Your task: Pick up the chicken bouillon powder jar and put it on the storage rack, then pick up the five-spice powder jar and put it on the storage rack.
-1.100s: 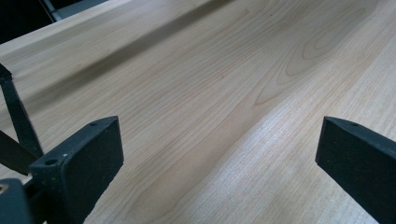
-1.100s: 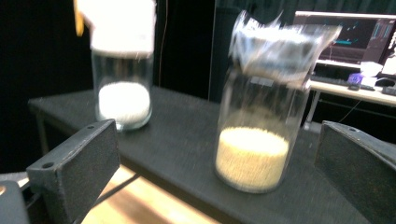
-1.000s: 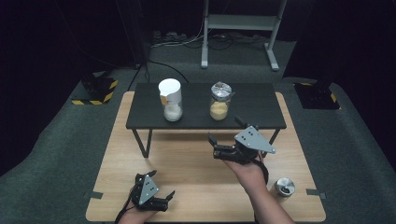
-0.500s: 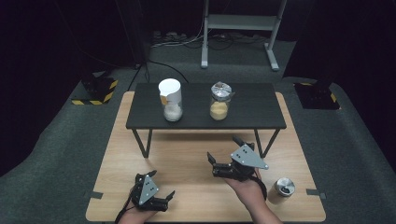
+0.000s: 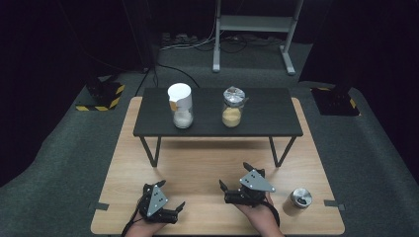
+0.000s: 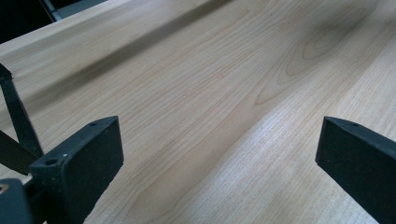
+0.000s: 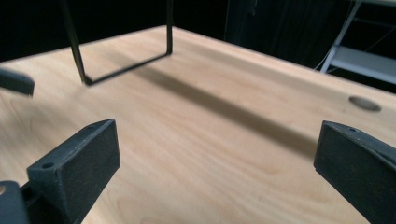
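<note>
Left tongs (image 5: 179, 207) partly cropped below.

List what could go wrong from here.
1. The lid lies on the wooden table close to the right gripper; a sideways sweep of that hand could knock it off the edge.
2. The open jar stands on the black stand; a careless reach might tip it and spill its grains.
3. The white-capped jar stands beside it, so a wide-open gripper could bump it.

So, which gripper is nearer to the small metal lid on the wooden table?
Right. The right gripper rests just beside the metal lid, which lies on the wooden table. The left gripper sits much farther away, near the opposite corner.
</note>
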`<move>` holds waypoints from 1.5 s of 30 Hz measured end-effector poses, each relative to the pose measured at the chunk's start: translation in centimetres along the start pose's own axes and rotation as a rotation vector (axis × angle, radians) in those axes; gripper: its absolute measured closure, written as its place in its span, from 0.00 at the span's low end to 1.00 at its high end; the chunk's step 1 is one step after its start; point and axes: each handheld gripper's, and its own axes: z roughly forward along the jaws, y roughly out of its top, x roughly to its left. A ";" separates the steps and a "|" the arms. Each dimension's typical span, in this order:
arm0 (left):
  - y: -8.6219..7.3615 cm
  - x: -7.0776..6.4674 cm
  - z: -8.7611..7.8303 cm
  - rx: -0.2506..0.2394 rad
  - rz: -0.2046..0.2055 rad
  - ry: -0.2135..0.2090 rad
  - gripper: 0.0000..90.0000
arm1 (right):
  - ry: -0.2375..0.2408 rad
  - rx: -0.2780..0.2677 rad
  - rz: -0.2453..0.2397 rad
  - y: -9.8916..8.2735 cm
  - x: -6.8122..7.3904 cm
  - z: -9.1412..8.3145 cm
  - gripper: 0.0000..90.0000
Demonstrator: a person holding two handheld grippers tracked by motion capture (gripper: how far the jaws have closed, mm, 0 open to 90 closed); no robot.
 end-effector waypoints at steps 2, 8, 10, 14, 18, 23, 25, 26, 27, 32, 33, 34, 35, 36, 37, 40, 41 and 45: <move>0.0 0.0 0.0 -0.001 0.000 -0.001 0.01 | -0.001 0.015 -0.003 -0.6 0.1 0.1 0.00; 0.0 0.1 -0.1 -0.008 -0.010 -0.007 0.01 | -0.014 0.072 -0.023 -2.7 0.6 0.1 0.00; 0.0 0.2 -0.1 -0.006 -0.010 -0.007 0.01 | -0.015 0.081 -0.029 -3.0 0.7 0.1 0.00; 0.0 0.2 0.0 -0.002 -0.015 -0.014 0.01 | -0.020 0.118 -0.041 -4.1 1.0 0.0 0.00; 0.0 0.2 0.0 0.002 -0.015 -0.017 0.01 | -0.038 0.133 -0.068 -4.4 1.2 -0.1 0.00; 0.1 0.1 0.2 0.014 0.001 -0.020 0.01 | -0.054 0.147 -0.082 -4.4 1.4 -0.1 0.00; 0.1 0.1 0.2 0.019 0.006 -0.023 0.01 | -0.048 0.154 -0.074 -4.4 1.3 -0.1 0.00; 0.1 0.1 0.2 0.019 0.006 -0.023 0.01 | -0.051 0.153 -0.070 -4.5 1.2 -0.2 0.00; 0.1 0.1 0.2 0.017 0.006 -0.022 0.01 | -0.051 0.153 -0.070 -4.5 1.2 -0.2 0.00; 0.1 0.0 0.2 0.019 0.001 -0.011 0.01 | -0.050 0.148 -0.034 -4.5 0.9 -0.3 0.00; 0.1 0.0 0.2 0.019 0.001 -0.011 0.01 | -0.050 0.148 -0.034 -4.5 0.9 -0.3 0.00; 0.1 0.1 0.2 0.021 0.001 -0.012 0.01 | -0.047 0.150 -0.035 -4.5 0.9 -0.2 0.00; 0.1 0.1 0.2 0.022 0.001 -0.013 0.01 | -0.046 0.149 -0.034 -4.5 0.9 -0.3 0.00; 0.1 0.1 0.3 0.024 0.002 -0.015 0.01 | -0.046 0.149 -0.034 -4.5 0.9 -0.3 0.00; 0.1 0.1 0.2 0.018 0.002 -0.015 0.01 | -0.043 0.144 -0.038 -4.5 0.9 -0.3 0.00; 0.0 0.1 0.1 0.010 -0.001 -0.011 0.01 | -0.041 0.145 -0.048 -4.5 1.0 -0.3 0.00; 0.0 0.1 0.1 0.008 -0.002 -0.013 0.01 | -0.038 0.145 -0.052 -4.5 1.1 -0.3 0.00; 0.1 0.1 0.2 0.015 0.005 -0.020 0.01 | -0.022 0.121 -0.045 -4.5 1.0 -0.4 0.00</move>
